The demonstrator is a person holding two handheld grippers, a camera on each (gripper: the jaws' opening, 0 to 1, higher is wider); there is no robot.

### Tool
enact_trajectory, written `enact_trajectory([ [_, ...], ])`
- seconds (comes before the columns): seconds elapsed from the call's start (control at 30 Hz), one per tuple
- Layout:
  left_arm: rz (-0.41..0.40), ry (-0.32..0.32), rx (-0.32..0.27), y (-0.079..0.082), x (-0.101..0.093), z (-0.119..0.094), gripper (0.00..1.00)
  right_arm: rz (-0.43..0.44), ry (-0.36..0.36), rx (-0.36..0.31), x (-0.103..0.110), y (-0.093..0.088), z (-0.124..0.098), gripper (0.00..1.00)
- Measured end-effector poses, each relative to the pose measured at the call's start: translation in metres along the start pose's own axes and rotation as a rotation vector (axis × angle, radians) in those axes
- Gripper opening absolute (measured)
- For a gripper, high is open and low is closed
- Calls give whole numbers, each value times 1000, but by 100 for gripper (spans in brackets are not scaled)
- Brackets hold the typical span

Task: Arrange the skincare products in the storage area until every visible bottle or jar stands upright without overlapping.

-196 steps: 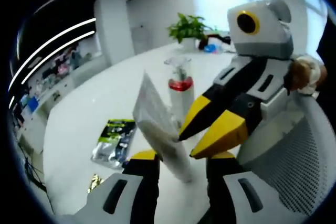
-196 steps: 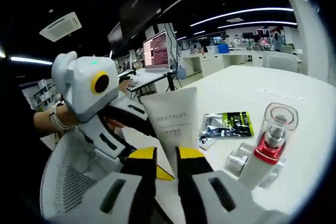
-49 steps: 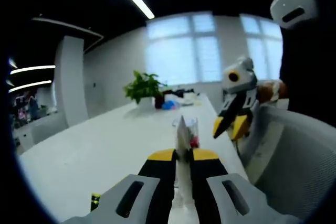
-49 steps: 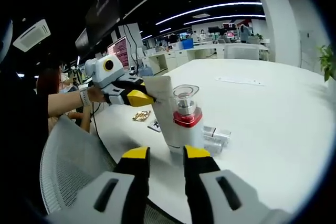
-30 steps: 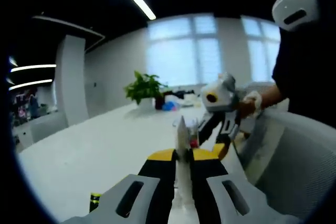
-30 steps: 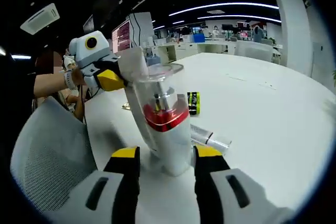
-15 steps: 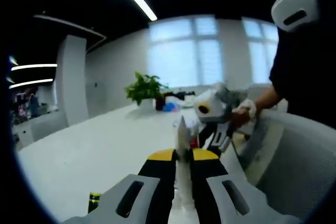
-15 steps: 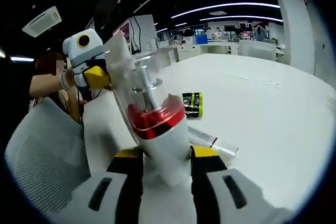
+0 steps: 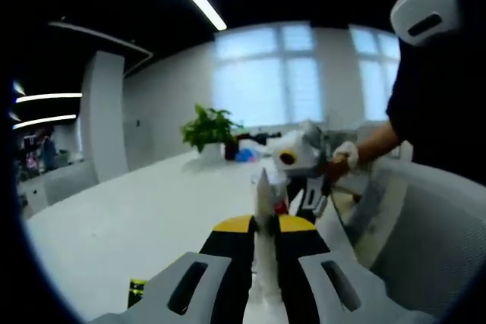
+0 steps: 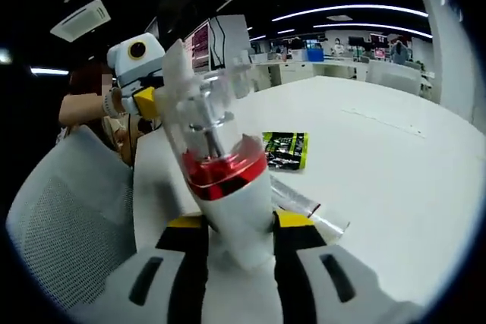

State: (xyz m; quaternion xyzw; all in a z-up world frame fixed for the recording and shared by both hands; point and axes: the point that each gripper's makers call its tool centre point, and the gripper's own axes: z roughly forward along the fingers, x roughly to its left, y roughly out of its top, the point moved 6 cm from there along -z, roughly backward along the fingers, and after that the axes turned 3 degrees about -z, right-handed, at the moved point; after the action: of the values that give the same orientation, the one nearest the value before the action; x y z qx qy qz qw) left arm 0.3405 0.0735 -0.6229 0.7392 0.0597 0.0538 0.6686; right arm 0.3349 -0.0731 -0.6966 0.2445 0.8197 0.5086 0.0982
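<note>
The right gripper (image 10: 231, 225) has its jaws clamped on a white pump bottle (image 10: 228, 187) with a red collar and clear cap, tilted over the white bench (image 10: 380, 165). The left gripper (image 9: 262, 225) pinches the crimped end of a white tube (image 9: 263, 202), upright between its narrow jaws. A green sachet (image 10: 285, 149) lies flat on the bench just behind the bottle.

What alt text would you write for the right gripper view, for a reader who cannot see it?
The right gripper is shut on a white pump bottle with a red collar and clear cap, which leans left. Behind it the left gripper holds a white tube, and a green-black sachet lies flat on the white table.
</note>
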Motion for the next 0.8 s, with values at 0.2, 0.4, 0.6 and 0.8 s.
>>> enact_trajectory([
  [0.2, -2, 1, 0, 0, 0, 0, 6, 7, -4, -7, 0, -1, 0, 34],
  [0.4, -29, -2, 0, -1, 2, 1, 7, 14, -16, 18, 2, -2, 0, 40],
  [0.6, -47, 21, 36, -3, 3, 6, 9, 13, -25, 28, 5, -6, -3, 42],
  [0.8, -39, 14, 63, -9, 0, 8, 13, 23, -35, 22, 6, -7, -9, 41],
])
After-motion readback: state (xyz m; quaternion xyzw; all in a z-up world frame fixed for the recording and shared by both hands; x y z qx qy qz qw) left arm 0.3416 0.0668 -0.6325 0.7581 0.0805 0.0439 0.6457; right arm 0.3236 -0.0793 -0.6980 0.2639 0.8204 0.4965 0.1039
